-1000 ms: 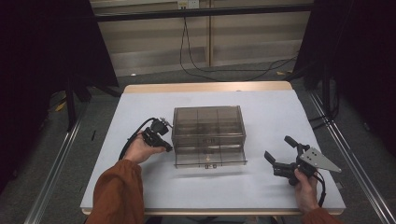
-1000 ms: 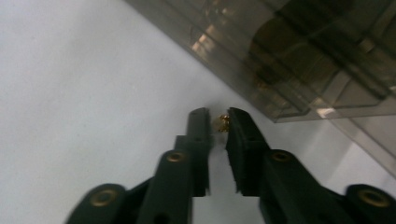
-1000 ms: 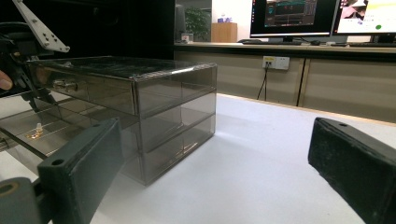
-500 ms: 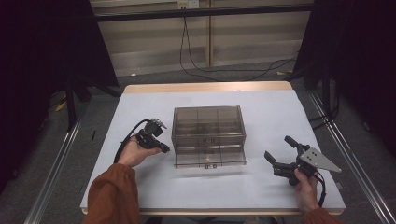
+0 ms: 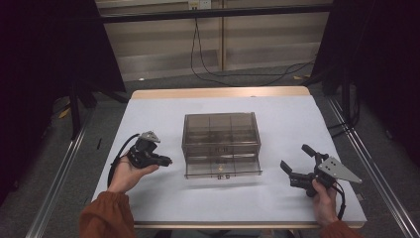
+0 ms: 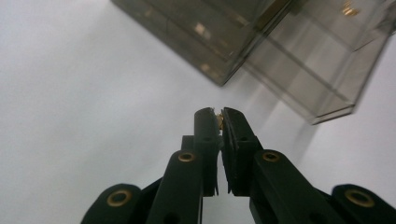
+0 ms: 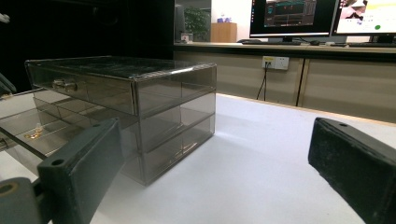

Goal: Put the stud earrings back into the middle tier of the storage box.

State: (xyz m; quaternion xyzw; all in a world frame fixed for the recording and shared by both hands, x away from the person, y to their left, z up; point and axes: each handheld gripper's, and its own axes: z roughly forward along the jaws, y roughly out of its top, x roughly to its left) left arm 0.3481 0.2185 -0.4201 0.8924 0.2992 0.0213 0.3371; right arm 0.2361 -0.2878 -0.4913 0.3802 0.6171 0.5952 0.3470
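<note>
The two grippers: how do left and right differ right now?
The left gripper has its jaws shut, with a small gold-coloured bit pinched at the tips; the right gripper stands wide open and empty. The left gripper sits close by the smoky clear drawer box, aimed at its left side; the right gripper is farther off, aimed at the box from the right. Both are black, hand-held above the white table.

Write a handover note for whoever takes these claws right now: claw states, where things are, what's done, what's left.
Left claw: shut on a tiny gold piece, left of the smoked drawer cabinet.
Right claw: open, empty, right of it.
Cabinet sits mid-table; bottom drawer pulled out.
Done: drawer open, piece gripped.
Left: probably place the piece, then shut the drawer.
</note>
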